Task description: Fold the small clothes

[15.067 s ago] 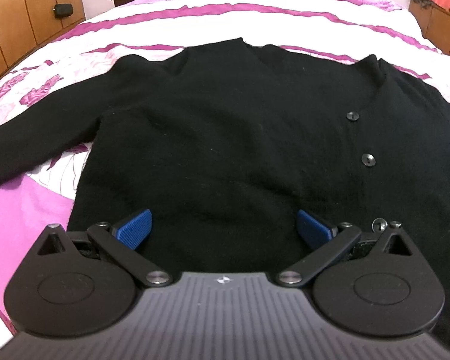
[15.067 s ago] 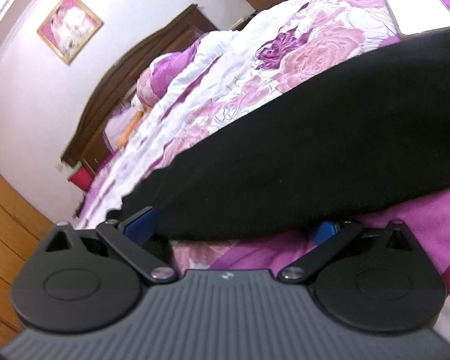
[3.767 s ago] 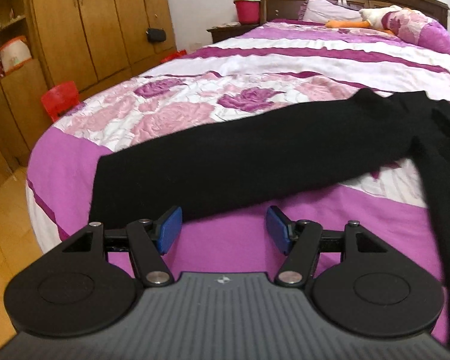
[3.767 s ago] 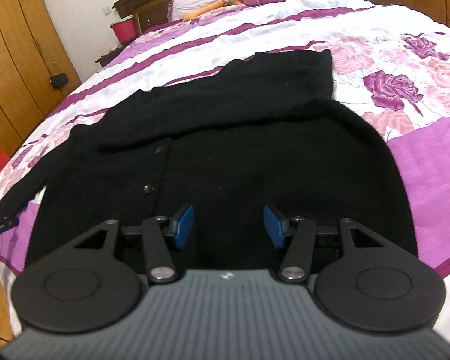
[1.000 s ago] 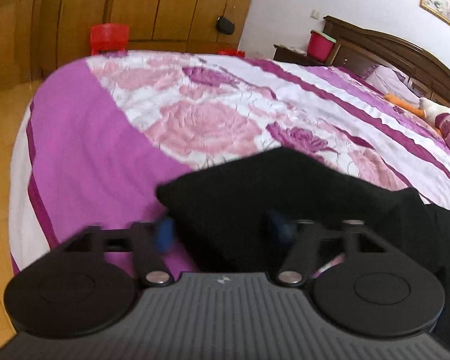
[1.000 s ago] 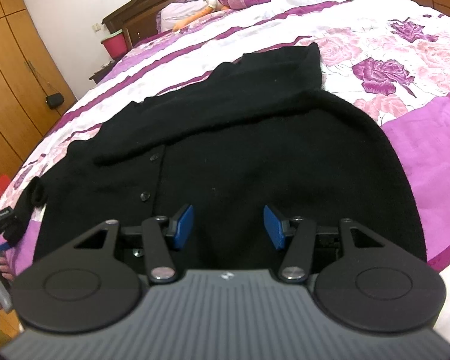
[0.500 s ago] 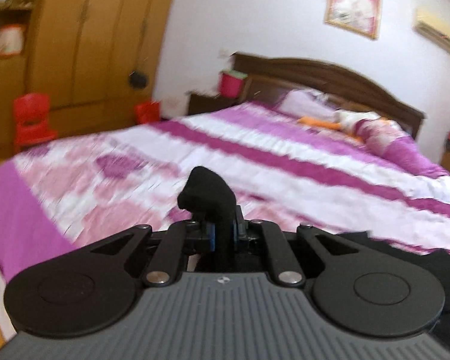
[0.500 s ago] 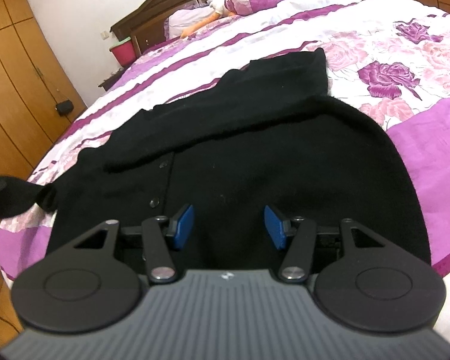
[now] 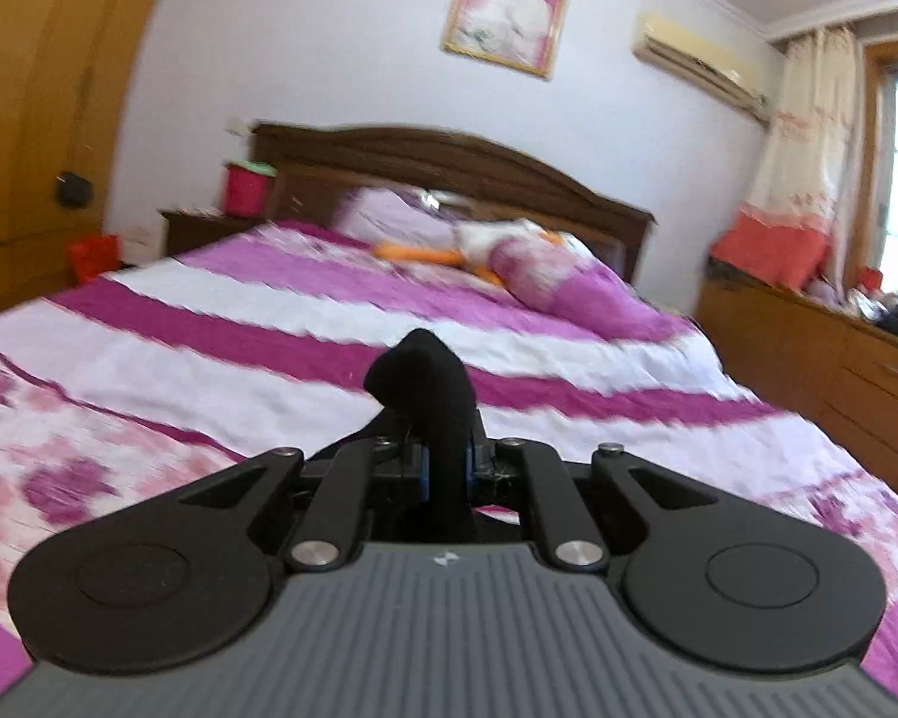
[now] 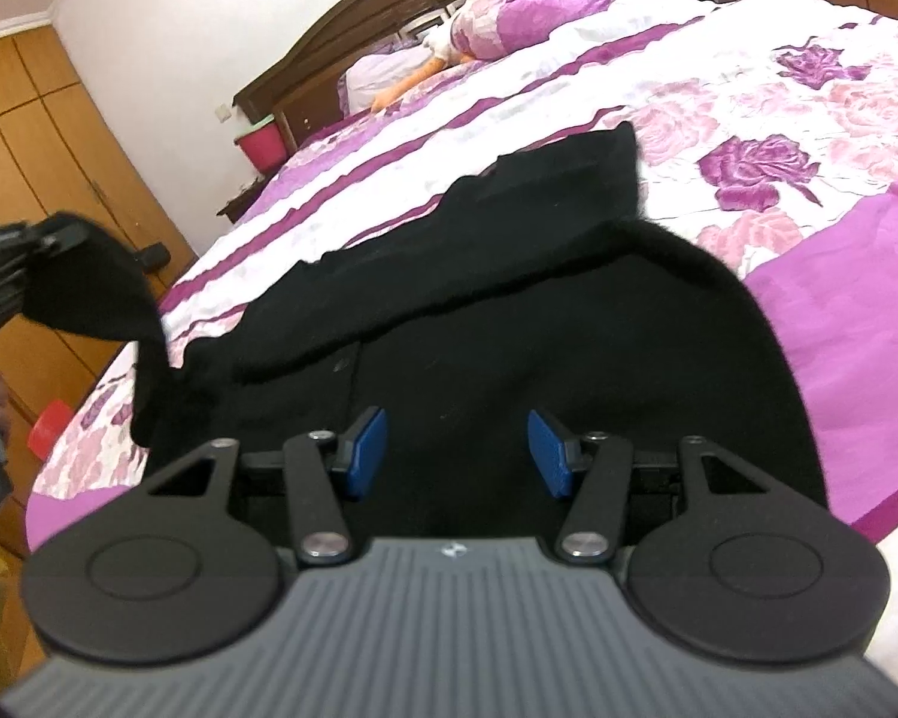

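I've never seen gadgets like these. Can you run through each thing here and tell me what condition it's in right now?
left gripper: shut, pinching the cardigan's left sleeve.
right gripper: open, holding nothing, above the cardigan's body.
black cardigan: spread on the bed, buttoned, right sleeve folded across the chest.
left sleeve: lifted off the bed, hanging from the left gripper.
bed: made, covered with a pink and purple floral quilt.
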The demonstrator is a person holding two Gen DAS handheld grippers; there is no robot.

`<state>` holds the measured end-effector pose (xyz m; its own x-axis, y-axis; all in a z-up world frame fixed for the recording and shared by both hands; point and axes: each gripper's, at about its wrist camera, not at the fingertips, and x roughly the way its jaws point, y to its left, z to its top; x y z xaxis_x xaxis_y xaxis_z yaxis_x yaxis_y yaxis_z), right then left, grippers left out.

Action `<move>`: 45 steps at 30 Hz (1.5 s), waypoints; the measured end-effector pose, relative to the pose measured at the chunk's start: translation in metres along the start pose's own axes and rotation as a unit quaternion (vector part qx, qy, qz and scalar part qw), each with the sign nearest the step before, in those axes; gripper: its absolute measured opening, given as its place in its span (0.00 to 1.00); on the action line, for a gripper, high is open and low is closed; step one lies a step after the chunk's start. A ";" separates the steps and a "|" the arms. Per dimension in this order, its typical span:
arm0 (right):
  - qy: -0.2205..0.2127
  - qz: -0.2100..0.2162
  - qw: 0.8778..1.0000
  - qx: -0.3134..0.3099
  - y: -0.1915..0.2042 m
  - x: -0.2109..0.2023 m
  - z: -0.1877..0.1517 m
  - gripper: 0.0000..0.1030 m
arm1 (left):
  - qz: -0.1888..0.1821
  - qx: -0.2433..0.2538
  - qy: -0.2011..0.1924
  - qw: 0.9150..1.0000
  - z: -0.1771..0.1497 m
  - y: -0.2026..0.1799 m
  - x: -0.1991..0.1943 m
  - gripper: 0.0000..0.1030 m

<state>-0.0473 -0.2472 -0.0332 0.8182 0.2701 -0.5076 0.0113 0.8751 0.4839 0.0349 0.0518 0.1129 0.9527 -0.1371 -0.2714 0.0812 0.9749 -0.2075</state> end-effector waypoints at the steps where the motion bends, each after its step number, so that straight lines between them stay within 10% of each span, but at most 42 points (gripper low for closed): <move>1: -0.001 -0.001 1.000 0.002 -0.002 -0.001 0.000 0.54 | -0.007 0.003 0.010 1.000 -0.005 -0.012 0.008 0.11; 16: -0.003 -0.045 0.999 -0.012 -0.016 -0.004 -0.003 0.54 | -0.021 0.092 0.131 0.987 -0.094 -0.085 0.090 0.12; 23: 0.001 -0.055 0.998 -0.017 -0.018 -0.002 -0.005 0.54 | -0.031 0.113 0.141 0.983 -0.096 -0.090 0.076 0.46; 30: 0.005 -0.060 0.998 -0.026 -0.013 0.002 -0.005 0.54 | -0.011 0.162 0.134 0.978 -0.097 -0.084 0.052 0.49; 45: 0.021 -0.058 0.996 -0.056 0.009 0.011 -0.007 0.54 | -0.044 0.086 0.113 0.989 -0.066 -0.045 -0.008 0.58</move>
<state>-0.0422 -0.2338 -0.0395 0.7909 0.1783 -0.5854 0.0380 0.9404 0.3379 0.0039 -0.0022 0.0623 0.8513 -0.2402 -0.4665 0.2290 0.9700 -0.0817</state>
